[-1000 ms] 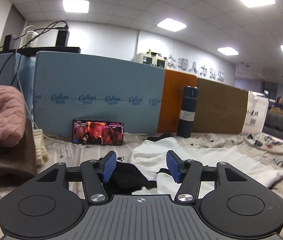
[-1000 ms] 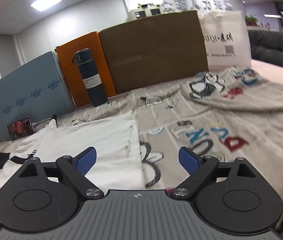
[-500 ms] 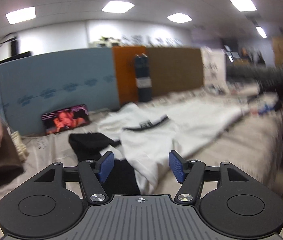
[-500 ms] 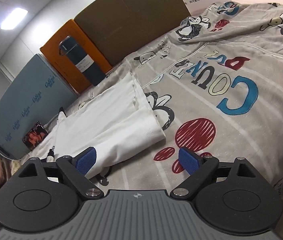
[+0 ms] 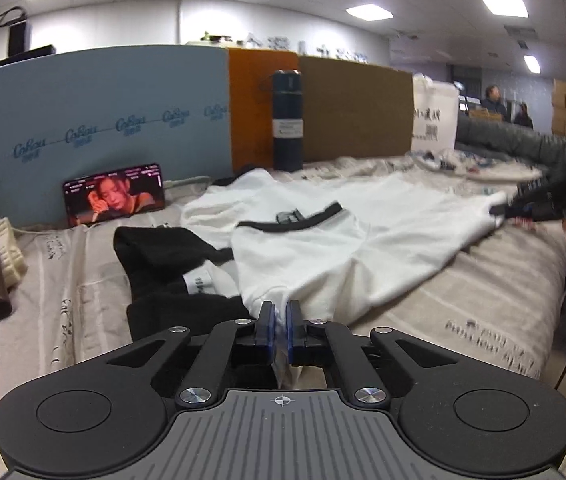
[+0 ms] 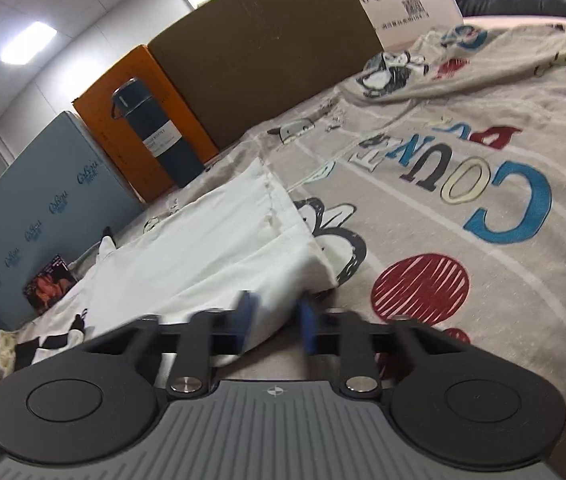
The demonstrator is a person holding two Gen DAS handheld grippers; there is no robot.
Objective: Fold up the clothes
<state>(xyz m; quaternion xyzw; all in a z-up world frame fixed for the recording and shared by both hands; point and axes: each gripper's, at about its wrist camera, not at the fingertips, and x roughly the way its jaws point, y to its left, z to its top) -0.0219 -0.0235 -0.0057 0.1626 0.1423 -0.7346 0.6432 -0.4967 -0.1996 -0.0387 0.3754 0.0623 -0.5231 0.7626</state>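
Observation:
A white T-shirt with a black-trimmed collar lies spread on the printed bedsheet. My left gripper is shut on its near edge by the shoulder. In the right wrist view the shirt's hem end lies between the blurred blue pads of my right gripper, which are close together around the cloth with a small gap. The right gripper also shows in the left wrist view, at the shirt's far right corner.
A black garment lies left of the shirt. A phone leans on a blue foam board. A dark bottle, orange and brown boards and a white bag stand at the back. A brown and pink pile sits far left.
Both grippers have dropped to the shirt and closed their fingers on it: the left at the shoulder edge, the right at the hem corner. Both were wide open before.

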